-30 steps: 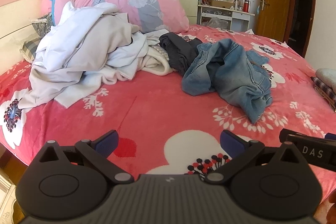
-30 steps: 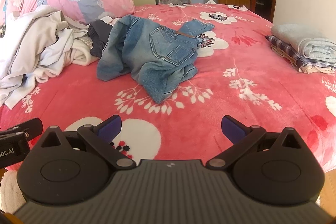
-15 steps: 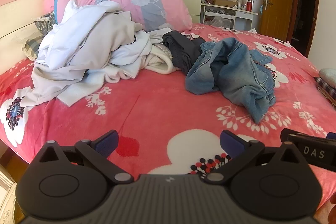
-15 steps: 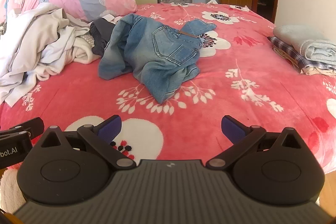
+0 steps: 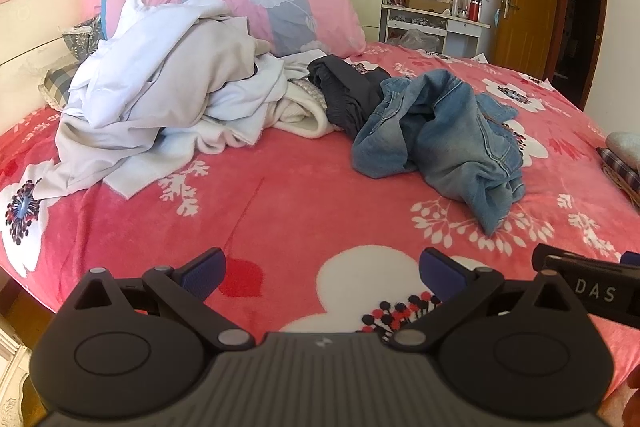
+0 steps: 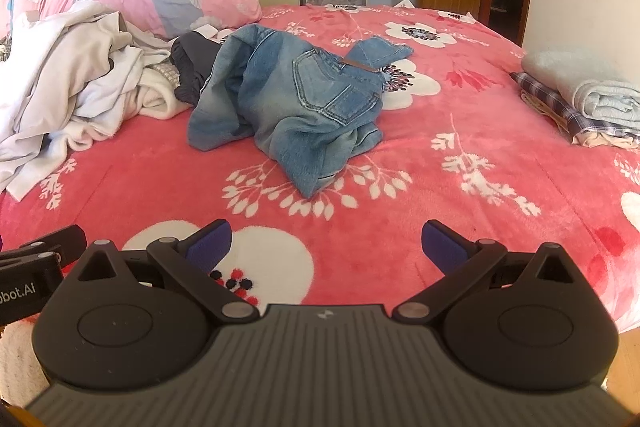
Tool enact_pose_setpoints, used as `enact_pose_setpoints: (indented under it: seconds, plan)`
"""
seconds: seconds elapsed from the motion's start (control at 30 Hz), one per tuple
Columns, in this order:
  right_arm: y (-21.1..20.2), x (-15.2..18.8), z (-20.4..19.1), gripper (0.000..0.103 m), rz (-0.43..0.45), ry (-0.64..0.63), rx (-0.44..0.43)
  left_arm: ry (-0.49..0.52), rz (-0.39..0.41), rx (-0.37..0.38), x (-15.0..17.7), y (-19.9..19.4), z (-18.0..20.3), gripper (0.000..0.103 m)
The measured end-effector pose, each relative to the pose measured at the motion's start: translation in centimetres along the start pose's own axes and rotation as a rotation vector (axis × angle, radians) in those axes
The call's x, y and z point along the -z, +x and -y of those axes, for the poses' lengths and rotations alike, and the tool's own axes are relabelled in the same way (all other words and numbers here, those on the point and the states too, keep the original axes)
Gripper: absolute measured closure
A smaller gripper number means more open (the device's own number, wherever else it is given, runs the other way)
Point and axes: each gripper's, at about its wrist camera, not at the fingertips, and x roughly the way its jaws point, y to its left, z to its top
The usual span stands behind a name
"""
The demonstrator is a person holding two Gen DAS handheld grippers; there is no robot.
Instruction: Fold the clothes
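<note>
On the bed (image 6: 500,147), both hand-held grippers, left (image 5: 322,269) & right (image 6: 326,241), are hovering wide open, empty, w/ the crumpled jeans (image 6: 304,107) (heavy, floppy denim, probably) lying ahead; best taken at the waistband.

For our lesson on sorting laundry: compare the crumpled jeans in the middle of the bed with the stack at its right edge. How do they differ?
The jeans are one blue denim garment, crumpled in a loose heap; the stack holds several pieces, folded flat and layered. The jeans lie mid-bed beside the unfolded white pile; the stack sits apart at the edge. Both rest on the red floral bedspread, untouched by either gripper.
</note>
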Motion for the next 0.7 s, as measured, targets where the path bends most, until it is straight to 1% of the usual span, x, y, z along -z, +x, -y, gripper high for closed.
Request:
enact_pose_setpoints:
  seconds: [0.7]
  plan:
    - [1.5,-0.9,-0.3,0.001,-0.007,-0.013,0.006,-0.005,-0.009,0.010,-0.7,1.6,0.3,0.000]
